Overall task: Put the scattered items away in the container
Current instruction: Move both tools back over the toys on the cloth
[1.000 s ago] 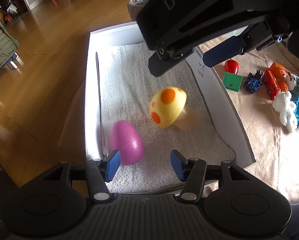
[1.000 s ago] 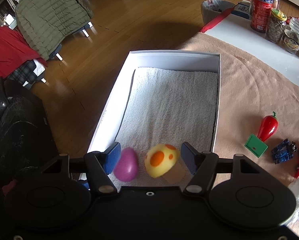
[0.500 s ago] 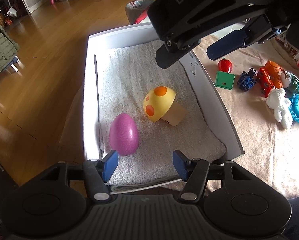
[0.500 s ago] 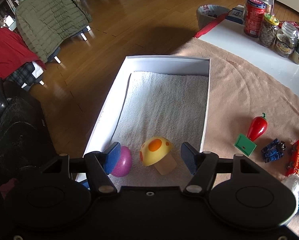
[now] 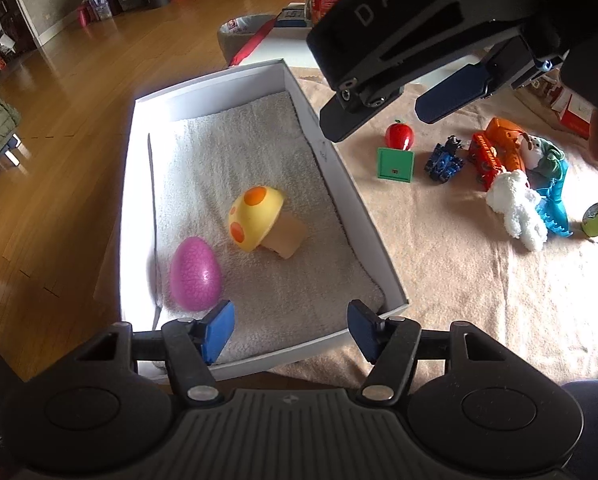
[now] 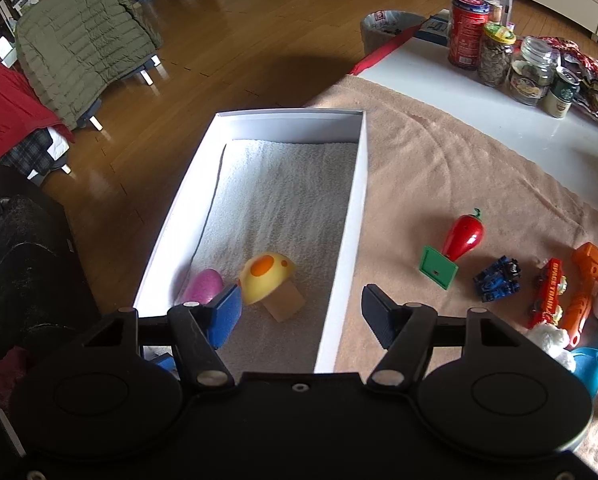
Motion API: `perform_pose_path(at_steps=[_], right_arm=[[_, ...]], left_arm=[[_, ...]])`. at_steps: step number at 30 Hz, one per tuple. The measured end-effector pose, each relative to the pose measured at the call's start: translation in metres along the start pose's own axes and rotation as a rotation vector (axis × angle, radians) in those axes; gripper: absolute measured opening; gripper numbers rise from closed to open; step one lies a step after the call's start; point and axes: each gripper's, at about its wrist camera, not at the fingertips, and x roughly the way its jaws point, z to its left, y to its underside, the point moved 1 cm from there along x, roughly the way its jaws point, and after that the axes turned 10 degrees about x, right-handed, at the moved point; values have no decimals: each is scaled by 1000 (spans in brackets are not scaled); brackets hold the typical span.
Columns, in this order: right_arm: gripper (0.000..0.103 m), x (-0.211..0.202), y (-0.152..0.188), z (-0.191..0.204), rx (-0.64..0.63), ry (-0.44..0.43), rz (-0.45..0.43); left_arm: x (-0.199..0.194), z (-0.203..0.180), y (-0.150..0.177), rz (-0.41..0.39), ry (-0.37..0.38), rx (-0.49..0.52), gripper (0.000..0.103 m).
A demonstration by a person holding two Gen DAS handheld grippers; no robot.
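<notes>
A white box (image 5: 339, 168) (image 6: 357, 208) lined with a white towel holds a pink egg (image 5: 195, 274) (image 6: 203, 286) and a yellow mushroom (image 5: 257, 218) (image 6: 265, 276) lying tilted. My left gripper (image 5: 291, 322) hovers above the box's near end, its jaws opening with nothing between them. My right gripper (image 6: 301, 308) (image 5: 383, 118) hangs open and empty over the box's right wall. On the beige blanket to the right lie a red pepper (image 6: 463, 236), green square (image 6: 438, 268), blue car (image 6: 497, 278), red train (image 6: 549, 294), orange toy (image 6: 591, 280) and white plush (image 5: 517, 208).
Jars and cans (image 6: 471, 32) stand on a white table beyond the blanket, with a grey bin (image 6: 387, 26) beside it. Wooden floor lies left of the box; a green jacket (image 6: 79, 40) hangs over furniture far left. A green disc (image 5: 595, 214) sits at the blanket's right.
Both grippers have drawn back and up from the box. The mushroom and egg, blurred a second ago, now lie still on the towel. The left jaws stand slightly wider.
</notes>
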Motion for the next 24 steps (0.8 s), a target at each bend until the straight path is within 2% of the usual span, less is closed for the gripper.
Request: perform_pose_path(at_steps=[5,11,18,24], right_arm=[[64,-23,9,-40,57,39,-28],[64,-55,32,-113,190,108,-79],[65,-92,77,-214,437,183,-136],[65,-104,123,-285,626,233,-152]], left_arm=[[-4,-29,-11,-21,38,44,64],[0,-71,-25,-35,85,110,65],[12,-118,-49,-44,153,167,65],[33,-159,-70,-26,207,208,66]])
